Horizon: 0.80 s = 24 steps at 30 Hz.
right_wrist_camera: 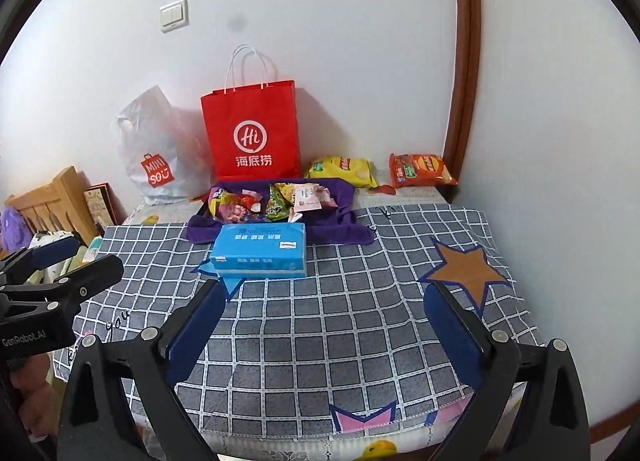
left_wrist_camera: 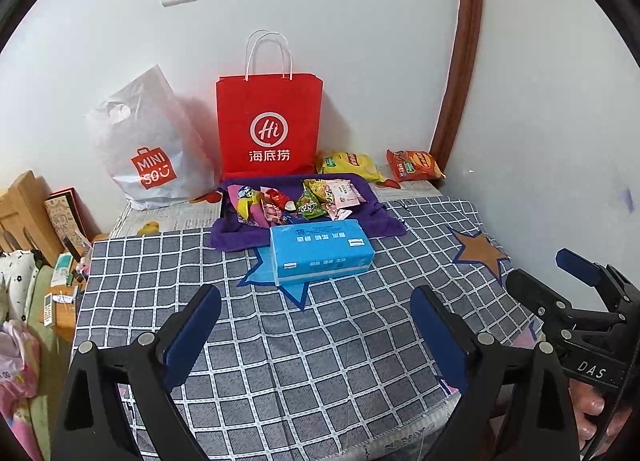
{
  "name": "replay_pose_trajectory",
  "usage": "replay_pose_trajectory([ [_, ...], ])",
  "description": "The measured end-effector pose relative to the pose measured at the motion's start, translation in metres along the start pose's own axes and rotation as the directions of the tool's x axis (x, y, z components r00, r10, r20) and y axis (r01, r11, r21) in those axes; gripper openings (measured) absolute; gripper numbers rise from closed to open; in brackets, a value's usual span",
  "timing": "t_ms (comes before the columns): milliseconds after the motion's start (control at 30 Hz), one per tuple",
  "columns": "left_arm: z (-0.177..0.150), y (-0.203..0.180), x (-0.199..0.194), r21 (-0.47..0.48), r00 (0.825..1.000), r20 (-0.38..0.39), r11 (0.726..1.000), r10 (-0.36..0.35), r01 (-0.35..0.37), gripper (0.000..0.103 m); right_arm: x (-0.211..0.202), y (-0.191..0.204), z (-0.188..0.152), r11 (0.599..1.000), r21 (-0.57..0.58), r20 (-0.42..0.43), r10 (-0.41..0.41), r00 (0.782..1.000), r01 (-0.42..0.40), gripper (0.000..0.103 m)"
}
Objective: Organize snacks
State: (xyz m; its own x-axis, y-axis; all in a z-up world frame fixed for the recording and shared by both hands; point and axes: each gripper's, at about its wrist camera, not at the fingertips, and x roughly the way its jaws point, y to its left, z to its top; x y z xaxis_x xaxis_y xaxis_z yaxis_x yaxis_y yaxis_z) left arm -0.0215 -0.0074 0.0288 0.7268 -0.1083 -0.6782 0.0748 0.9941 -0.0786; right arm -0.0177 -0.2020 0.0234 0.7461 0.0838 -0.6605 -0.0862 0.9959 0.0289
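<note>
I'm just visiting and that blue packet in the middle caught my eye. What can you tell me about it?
The light blue rectangular soft-plastic packet, seemingly tissues, lies flat and sealed on the grey checked tablecloth, partly covering a blue star print. White print and small labels mark its top and front, reading upside down from here. Its far edge meets the purple cloth holding the small snack packets. Nothing grips it.

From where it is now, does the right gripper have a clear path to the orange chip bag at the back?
Probably yes. The right gripper is open and empty, and the orange chip bag lies uncovered at the back right; the tissue pack sits left of that path.
</note>
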Motion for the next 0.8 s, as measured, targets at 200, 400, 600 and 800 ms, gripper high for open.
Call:
replay_pose_trajectory([
  [200, -0.0016, -0.002, 0.0006, 0.006, 1.0, -0.005, 1.0, -0.002, 0.002, 0.096, 0.0025, 0.0009, -0.0008, 1.0, 0.0, -0.005, 0.007, 1.0, -0.007, 0.099],
  [400, -0.0015, -0.0028, -0.0007, 0.008, 1.0, -0.006, 1.0, -0.003, 0.003, 0.096, -0.0018, 0.0017, -0.0029, 1.0, -0.002, 0.001, 0.005, 1.0, -0.005, 0.099],
  [600, -0.0015, -0.0032, -0.0034, 0.01, 1.0, -0.001, 1.0, -0.003, 0.003, 0.096, -0.0047, 0.0011, -0.0026, 1.0, 0.001, 0.007, 0.002, 1.0, -0.002, 0.099],
  [800, -0.0011, -0.0021, -0.0042, 0.008, 1.0, 0.0, 1.0, -0.001, 0.001, 0.096, -0.007, 0.0005, -0.0017, 1.0, 0.003, 0.011, -0.002, 1.0, 0.001, 0.099],
])
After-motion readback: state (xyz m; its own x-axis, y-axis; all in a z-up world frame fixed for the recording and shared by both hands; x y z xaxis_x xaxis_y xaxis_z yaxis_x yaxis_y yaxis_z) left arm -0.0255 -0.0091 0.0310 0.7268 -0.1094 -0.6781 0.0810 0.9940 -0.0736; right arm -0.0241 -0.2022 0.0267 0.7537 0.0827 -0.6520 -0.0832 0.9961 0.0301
